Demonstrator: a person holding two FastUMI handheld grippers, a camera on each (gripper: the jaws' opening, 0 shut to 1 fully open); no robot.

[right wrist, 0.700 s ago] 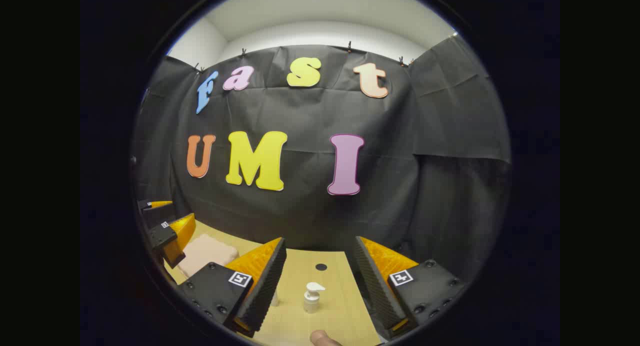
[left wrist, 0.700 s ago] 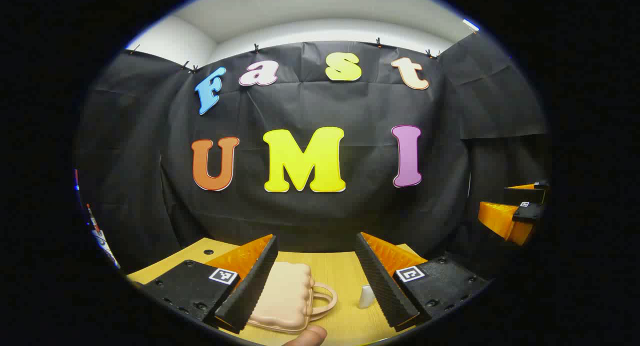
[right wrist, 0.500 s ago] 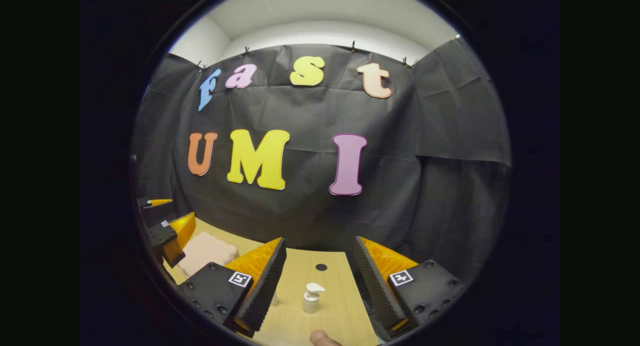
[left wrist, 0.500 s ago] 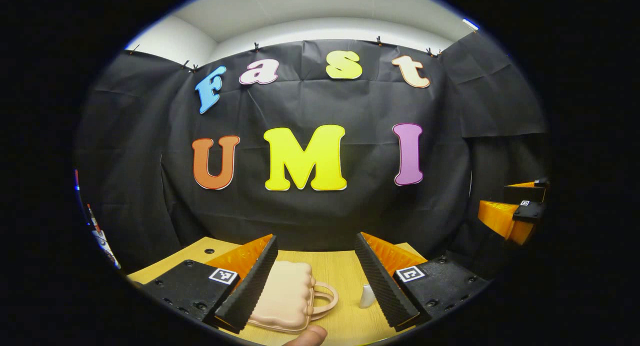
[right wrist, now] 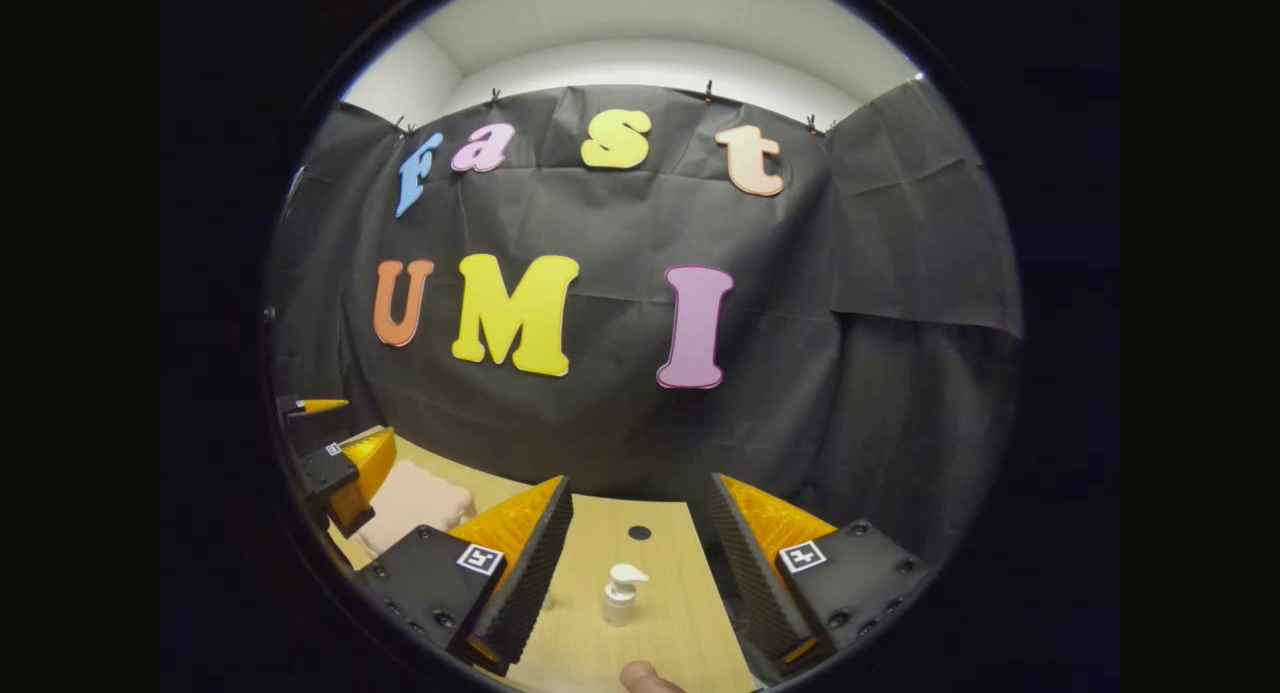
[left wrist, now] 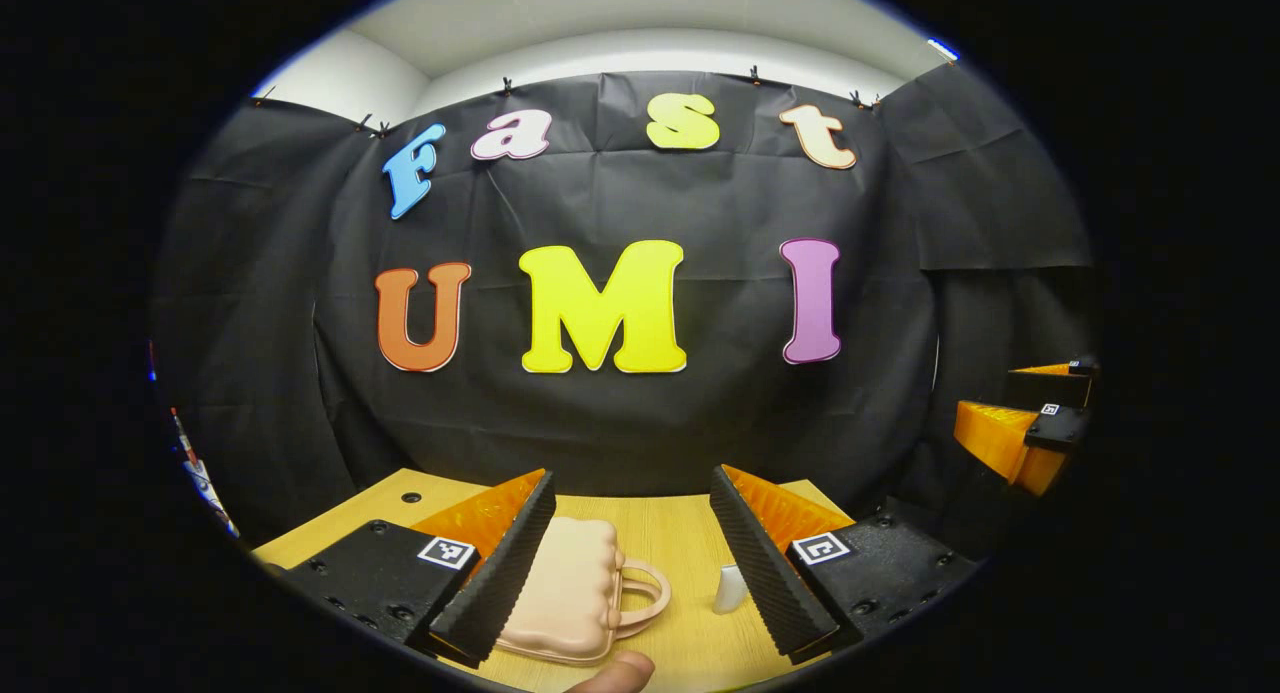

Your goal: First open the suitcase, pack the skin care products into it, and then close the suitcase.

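A wooden table [left wrist: 670,533] lies below the hand-held gripper; a black cloth wall [left wrist: 620,423] hangs beyond it; a white ceiling [right wrist: 650,23] sits above.

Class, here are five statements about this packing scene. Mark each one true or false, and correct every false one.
1. The pink suitcase lies closed on the wooden table. True.
2. The left tongs are shut on the suitcase handle. False: they are open and hold nothing.
3. A white pump bottle stands upright on the table. True.
4. The pump bottle is already inside the suitcase. False: it stands on the bare table.
5. The right tongs are open. True.
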